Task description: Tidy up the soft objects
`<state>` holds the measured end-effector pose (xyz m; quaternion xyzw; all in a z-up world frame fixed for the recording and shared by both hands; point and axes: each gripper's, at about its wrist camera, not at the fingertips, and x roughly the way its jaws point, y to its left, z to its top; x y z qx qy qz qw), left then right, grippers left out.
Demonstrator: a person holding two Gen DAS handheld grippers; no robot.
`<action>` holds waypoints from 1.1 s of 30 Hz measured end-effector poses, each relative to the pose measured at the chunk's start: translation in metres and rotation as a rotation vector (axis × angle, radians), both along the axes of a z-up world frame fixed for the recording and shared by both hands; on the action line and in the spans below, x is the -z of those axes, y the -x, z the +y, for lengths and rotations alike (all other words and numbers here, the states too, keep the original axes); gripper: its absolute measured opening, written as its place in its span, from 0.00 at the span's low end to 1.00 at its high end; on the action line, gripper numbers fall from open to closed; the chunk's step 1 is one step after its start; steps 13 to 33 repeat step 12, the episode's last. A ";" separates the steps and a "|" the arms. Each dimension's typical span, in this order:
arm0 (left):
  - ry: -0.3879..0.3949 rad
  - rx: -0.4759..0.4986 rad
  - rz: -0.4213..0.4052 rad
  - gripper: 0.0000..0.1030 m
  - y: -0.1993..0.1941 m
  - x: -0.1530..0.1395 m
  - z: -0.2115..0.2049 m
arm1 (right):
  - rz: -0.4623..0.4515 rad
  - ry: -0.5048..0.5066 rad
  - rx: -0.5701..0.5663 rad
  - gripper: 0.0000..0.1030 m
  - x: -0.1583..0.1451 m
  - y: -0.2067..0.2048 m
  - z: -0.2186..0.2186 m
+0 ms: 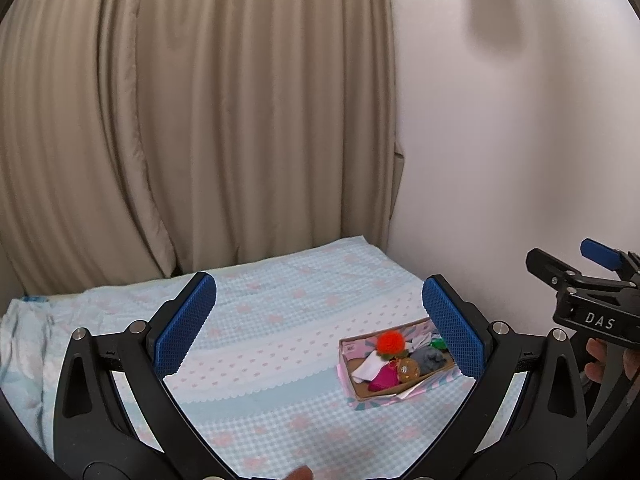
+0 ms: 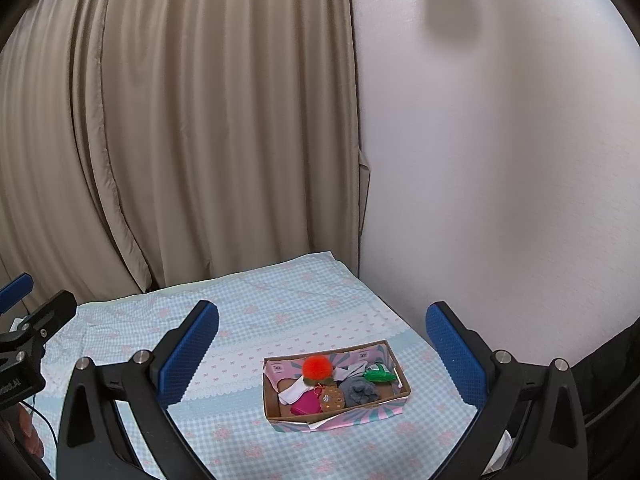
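Checked bedspread (image 2: 280,320) below beige curtain (image 2: 180,120) and white wall (image 2: 500,160), both claws apart, empty.

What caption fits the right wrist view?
Open right gripper above a cardboard box of soft items on a checked bedsheet.

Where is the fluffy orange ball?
The fluffy orange ball sits in the cardboard box on the bed, near its back-left part, just above the brown round toy.

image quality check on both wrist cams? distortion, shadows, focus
Left wrist view: strong fisheye bowing of the curtain, dark corner vignette, soft shadow blotch on the wall, box small but legible. Right wrist view: same bowing and wall shadow, even light, no glare, box contents sharper.
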<state>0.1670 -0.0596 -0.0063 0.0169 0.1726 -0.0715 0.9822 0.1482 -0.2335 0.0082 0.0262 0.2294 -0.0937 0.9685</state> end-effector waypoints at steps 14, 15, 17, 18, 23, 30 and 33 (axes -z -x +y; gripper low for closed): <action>-0.043 -0.060 -0.001 1.00 -0.015 0.013 -0.005 | 0.036 -0.008 0.000 1.00 0.009 -0.017 -0.005; -0.043 -0.060 -0.001 1.00 -0.015 0.013 -0.005 | 0.036 -0.008 0.000 1.00 0.009 -0.017 -0.005; -0.043 -0.060 -0.001 1.00 -0.015 0.013 -0.005 | 0.036 -0.008 0.000 1.00 0.009 -0.017 -0.005; -0.043 -0.060 -0.001 1.00 -0.015 0.013 -0.005 | 0.036 -0.008 0.000 1.00 0.009 -0.017 -0.005; -0.043 -0.060 -0.001 1.00 -0.015 0.013 -0.005 | 0.036 -0.008 0.000 1.00 0.009 -0.017 -0.005; -0.043 -0.060 -0.001 1.00 -0.015 0.013 -0.005 | 0.036 -0.008 0.000 1.00 0.009 -0.017 -0.005; -0.043 -0.060 -0.001 1.00 -0.015 0.013 -0.005 | 0.036 -0.008 0.000 1.00 0.009 -0.017 -0.005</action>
